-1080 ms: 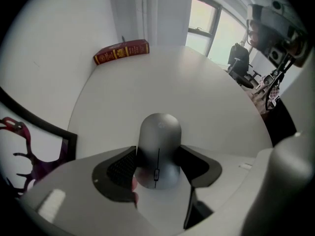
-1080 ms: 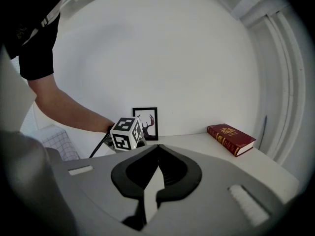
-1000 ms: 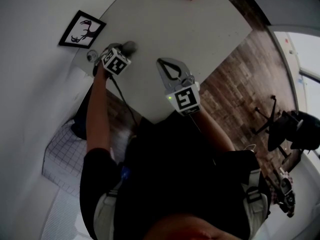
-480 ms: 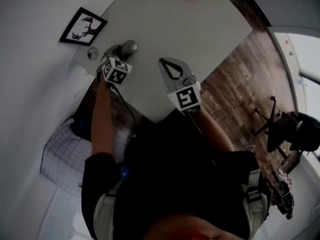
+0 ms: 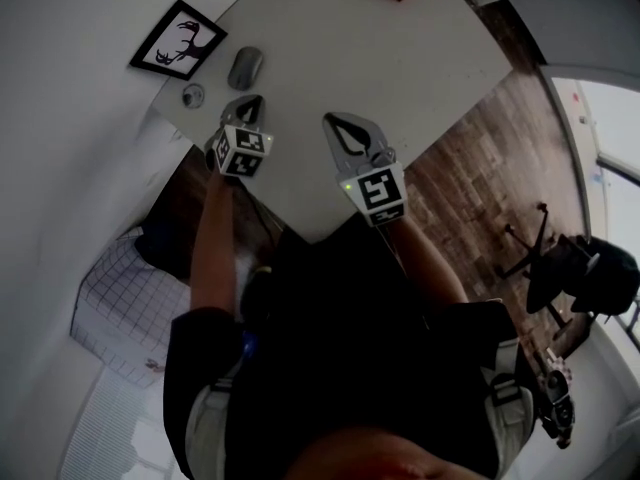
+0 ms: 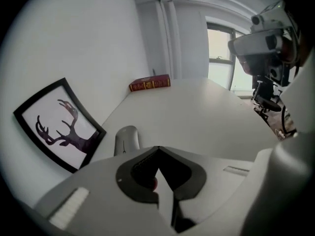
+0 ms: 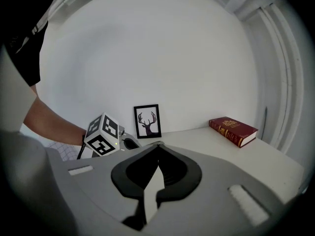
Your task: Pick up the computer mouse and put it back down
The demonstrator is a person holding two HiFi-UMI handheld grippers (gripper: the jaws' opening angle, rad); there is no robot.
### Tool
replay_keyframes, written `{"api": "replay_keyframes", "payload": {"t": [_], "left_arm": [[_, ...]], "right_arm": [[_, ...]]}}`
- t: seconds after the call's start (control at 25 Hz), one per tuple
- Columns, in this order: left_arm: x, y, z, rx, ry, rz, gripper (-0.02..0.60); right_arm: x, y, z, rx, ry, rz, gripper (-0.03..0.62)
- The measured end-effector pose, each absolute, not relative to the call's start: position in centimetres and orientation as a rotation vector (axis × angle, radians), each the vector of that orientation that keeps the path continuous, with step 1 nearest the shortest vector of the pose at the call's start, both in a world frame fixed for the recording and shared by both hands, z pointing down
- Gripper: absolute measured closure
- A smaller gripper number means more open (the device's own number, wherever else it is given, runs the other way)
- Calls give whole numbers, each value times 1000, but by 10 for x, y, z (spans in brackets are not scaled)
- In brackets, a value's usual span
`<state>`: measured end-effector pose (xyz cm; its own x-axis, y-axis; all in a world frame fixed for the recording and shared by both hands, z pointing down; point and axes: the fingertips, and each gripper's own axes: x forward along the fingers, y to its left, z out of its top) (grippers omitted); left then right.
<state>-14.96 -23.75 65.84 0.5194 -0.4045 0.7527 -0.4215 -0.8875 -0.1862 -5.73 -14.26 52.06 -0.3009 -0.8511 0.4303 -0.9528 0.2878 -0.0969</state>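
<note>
1. The computer mouse [image 5: 245, 68] lies flat on the white table [image 5: 400, 58], just beside the framed deer picture [image 5: 178, 40], and neither tool touches it.
2. Our left gripper [image 5: 250, 104] hangs just short of the mouse, its jaws pressed together with nothing between them. Our right gripper [image 5: 336, 124] hovers nearer mid-table, likewise closed and empty.
3. If a lift is due, we judge it best to spread the left jaws first, straddle the mouse across its narrow sides, and squeeze gently.
4. We then raise it straight and set it down level, keeping clear of the picture frame.
</note>
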Motion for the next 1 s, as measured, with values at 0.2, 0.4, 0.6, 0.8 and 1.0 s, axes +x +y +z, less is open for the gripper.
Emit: {"api": "replay_keyframes", "payload": {"t": [0.2,0.4,0.6,0.8,1.0], "left_arm": [[-160,-243,653,2721,-794,1378,581],[-169,-255,651,2697,-815,1386,581],[-174,-257,649,2671,-839,1382,581],[-187,-267,647,2636,-895,1349,581],[-195,-287,642,2630,-901,1380,581]], "right_arm": [[-66,-147,520,1610,-2279,479,579],[-72,-155,522,1587,-2298,498,580],[-74,-180,528,1537,-2326,562,579],[-81,-220,540,1469,-2375,729,579],[-94,-241,545,1415,-2383,741,579]]}}
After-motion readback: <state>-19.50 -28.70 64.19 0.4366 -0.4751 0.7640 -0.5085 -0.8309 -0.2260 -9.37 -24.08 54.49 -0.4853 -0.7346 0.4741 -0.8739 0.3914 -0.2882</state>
